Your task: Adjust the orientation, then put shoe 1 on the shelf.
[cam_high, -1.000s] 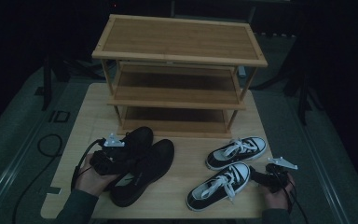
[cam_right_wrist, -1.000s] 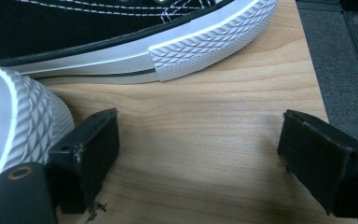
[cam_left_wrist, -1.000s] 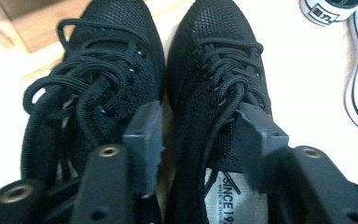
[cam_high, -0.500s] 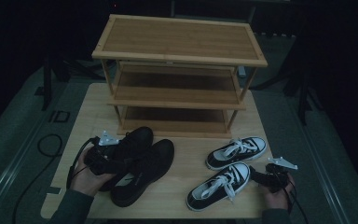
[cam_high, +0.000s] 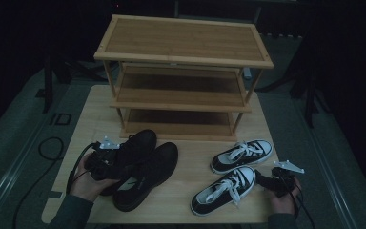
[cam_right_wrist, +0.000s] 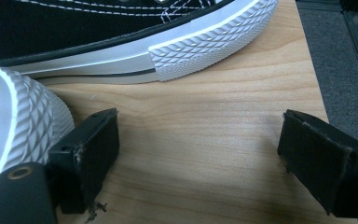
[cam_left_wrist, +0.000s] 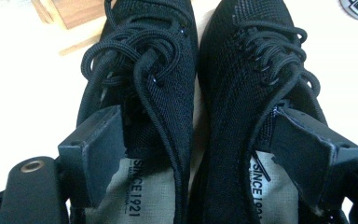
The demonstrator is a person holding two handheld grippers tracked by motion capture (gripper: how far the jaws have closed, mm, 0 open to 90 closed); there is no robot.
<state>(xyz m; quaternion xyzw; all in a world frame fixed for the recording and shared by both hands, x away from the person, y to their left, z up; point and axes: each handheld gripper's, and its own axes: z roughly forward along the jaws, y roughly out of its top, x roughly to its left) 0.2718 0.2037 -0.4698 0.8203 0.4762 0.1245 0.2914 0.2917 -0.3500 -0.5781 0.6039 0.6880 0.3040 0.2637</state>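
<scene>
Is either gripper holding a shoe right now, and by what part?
No. The left gripper stands open over the black shoes' heel openings; the right gripper is open, empty.

Black knit shoes (cam_high: 140,167), black-and-white sneakers (cam_high: 233,174) with white laces, light wooden rack (cam_high: 183,52), pale wood table (cam_high: 95,109)

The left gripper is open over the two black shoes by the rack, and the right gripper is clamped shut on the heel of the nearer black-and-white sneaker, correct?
Not quite. The right gripper is open, its fingers apart over bare table beside the sneaker, as the right gripper view shows. The left gripper is open over the black shoes.
</scene>
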